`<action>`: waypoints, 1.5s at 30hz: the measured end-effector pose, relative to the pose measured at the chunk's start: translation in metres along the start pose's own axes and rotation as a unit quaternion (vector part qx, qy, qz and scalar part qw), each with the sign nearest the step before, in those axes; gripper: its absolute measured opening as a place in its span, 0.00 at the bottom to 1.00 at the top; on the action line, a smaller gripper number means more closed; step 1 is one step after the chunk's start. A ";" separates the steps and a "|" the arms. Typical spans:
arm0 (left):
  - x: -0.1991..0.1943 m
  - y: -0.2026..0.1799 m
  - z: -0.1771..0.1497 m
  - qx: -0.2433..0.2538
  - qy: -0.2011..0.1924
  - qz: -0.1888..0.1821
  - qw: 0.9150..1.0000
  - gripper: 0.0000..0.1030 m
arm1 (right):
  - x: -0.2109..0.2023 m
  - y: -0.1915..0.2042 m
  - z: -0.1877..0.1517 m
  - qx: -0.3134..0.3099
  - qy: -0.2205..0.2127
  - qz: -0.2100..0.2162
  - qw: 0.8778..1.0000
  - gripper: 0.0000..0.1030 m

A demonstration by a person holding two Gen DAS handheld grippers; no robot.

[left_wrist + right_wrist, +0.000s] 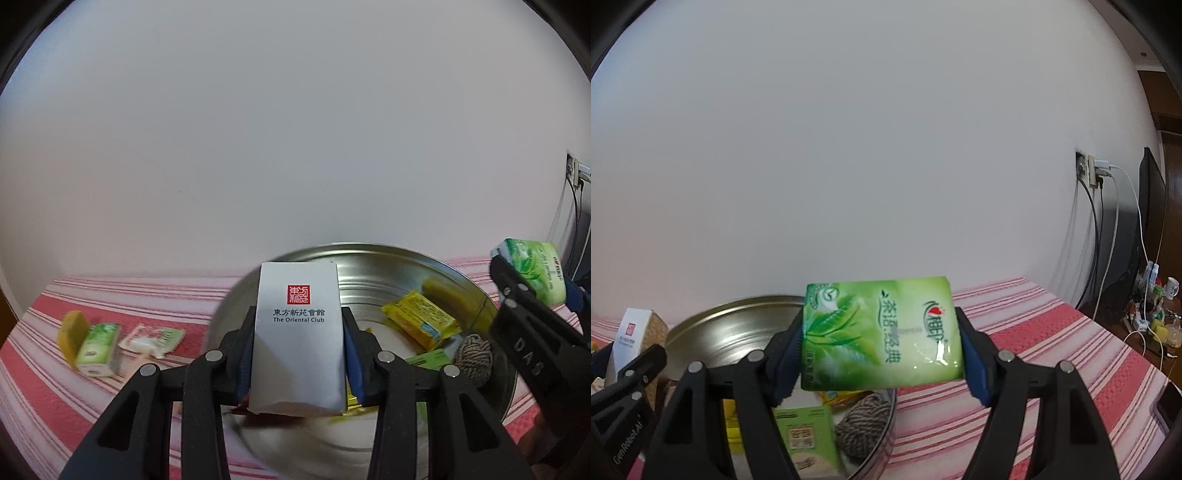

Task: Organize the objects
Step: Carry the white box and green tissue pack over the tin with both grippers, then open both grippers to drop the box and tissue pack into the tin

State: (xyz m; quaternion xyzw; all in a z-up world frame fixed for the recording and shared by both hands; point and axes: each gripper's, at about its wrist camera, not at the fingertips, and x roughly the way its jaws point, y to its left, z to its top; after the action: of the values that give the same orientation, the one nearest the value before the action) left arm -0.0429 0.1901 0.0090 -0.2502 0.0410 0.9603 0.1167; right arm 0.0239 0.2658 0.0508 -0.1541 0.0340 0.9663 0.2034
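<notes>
My left gripper (299,354) is shut on a white box (298,332) with a red seal, held upright over the near side of a round metal tin (369,258). My right gripper (882,354) is shut on a green tissue pack (882,332), held above the tin's (731,325) right rim. The same pack (535,273) and the right gripper (532,291) show at the right edge of the left wrist view. The white box (629,332) and the left gripper's finger (628,376) appear at the left of the right wrist view. Inside the tin lie a yellow packet (421,321), a twine ball (474,358) and a green carton (809,439).
On the red striped cloth (92,295) left of the tin lie a yellow sponge (72,330), another green tissue pack (99,343) and a pale wrapper (151,338). A white wall stands behind. At far right are a wall socket (1089,170) with cables and a cluttered side table (1156,314).
</notes>
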 end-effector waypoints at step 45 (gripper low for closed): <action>-0.017 0.026 -0.006 -0.025 -0.024 0.019 0.999 0.96 | 0.038 -0.073 0.027 0.167 0.067 0.190 0.965 1.00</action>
State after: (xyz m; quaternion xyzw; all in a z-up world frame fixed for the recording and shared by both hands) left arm -0.0319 0.1605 0.0126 -0.2289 0.0184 0.9688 0.0933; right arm 0.0129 0.3507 0.0645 -0.1729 0.2365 0.9554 0.0365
